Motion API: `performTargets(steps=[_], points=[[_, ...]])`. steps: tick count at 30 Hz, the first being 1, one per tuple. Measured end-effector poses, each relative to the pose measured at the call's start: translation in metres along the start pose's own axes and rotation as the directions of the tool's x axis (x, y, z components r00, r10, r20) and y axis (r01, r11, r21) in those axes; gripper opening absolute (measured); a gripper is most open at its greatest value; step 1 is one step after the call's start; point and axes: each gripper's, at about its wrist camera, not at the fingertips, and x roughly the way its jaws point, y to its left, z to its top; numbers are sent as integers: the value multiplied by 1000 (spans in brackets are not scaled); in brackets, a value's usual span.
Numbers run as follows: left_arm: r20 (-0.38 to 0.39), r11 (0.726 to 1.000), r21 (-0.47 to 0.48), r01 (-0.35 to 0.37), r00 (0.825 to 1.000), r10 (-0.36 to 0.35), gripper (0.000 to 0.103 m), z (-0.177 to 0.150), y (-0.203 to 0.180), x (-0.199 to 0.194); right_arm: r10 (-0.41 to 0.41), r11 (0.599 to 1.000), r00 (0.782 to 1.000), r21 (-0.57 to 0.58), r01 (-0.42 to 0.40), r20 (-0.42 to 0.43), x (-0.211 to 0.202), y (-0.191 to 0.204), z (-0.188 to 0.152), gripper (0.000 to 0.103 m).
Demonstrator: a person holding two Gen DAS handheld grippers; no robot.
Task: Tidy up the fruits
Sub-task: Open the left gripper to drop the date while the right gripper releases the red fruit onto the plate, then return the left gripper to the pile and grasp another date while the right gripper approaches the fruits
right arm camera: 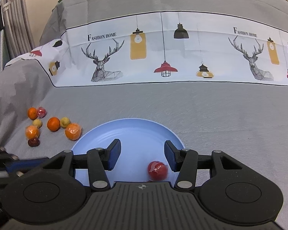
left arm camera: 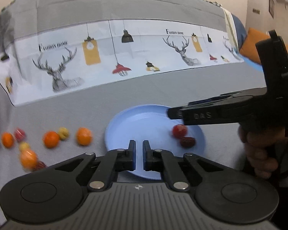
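— Fruits, where are they?
— Small wrapped oranges [right arm camera: 73,131], yellow [right arm camera: 65,122] and red ones lie clustered on the grey bedspread [right arm camera: 211,115] left of the blue plate [right arm camera: 128,130]; a glossy red fruit [right arm camera: 157,170] sits on the plate.
— Grippers?
— Left gripper [left arm camera: 139,153] pinched shut, empty; right gripper [right arm camera: 142,155] parted, gripping nothing.

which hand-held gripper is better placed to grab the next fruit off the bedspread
Left, probably. The loose fruits lie on its side of the blue plate, and it is empty; the right hand-held gripper hangs over the plate.
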Motion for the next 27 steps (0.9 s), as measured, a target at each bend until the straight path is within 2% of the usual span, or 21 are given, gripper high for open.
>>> performTargets(steps=[5, 7, 9, 10, 11, 12, 14, 15, 16, 19, 22, 25, 27], points=[[31, 985, 140, -105, 994, 101, 7, 9, 30, -13, 0, 1000, 1000, 8, 0, 11, -2, -1, 0, 52], [29, 977, 153, -147, 989, 145, 7, 3, 47, -13, -1, 1000, 1000, 9, 1, 13, -3, -2, 1, 52], [-6, 991, -25, -132, 991, 132, 9, 1, 83, -14, 0, 1000, 1000, 11, -1, 20, -5, -1, 3, 52], [-5, 983, -134, -123, 992, 124, 9, 1, 102, -16, 1, 1000, 1000, 11, -1, 26, -7, -1, 4, 52], [-26, 953, -279, -115, 993, 112, 9, -2, 127, -15, 1, 1000, 1000, 10, -1, 31, -9, 0, 5, 51], [-53, 918, -382, -110, 994, 97, 9, -6, 144, -13, 2, 1000, 999, 9, -3, 37, -11, 0, 7, 49], [-111, 833, -539, -124, 991, 75, 9, -15, 173, -5, 8, 1000, 999, -1, -8, 47, -15, 3, 10, 47], [-137, 813, -565, -140, 988, 74, 9, -17, 179, -1, 12, 1000, 999, -9, -12, 53, -17, 4, 12, 46], [-161, 807, -572, -149, 985, 67, 9, -16, 182, 3, 16, 1000, 998, -15, -15, 58, -18, 5, 14, 46], [-252, 817, -544, -189, 966, 55, 15, -13, 180, 21, 31, 999, 998, -24, -30, 58, -21, 10, 19, 46], [-288, 819, -529, -222, 955, 72, 24, -12, 181, 32, 51, 998, 997, -25, -50, 58, -23, 13, 24, 47], [-331, 812, -514, -277, 937, 110, 42, -15, 181, 40, 76, 997, 996, -28, -75, 44, -23, 17, 27, 47], [-351, 805, -510, -303, 928, 126, 43, -16, 184, 44, 90, 995, 995, -45, -88, 41, -25, 23, 28, 47]])
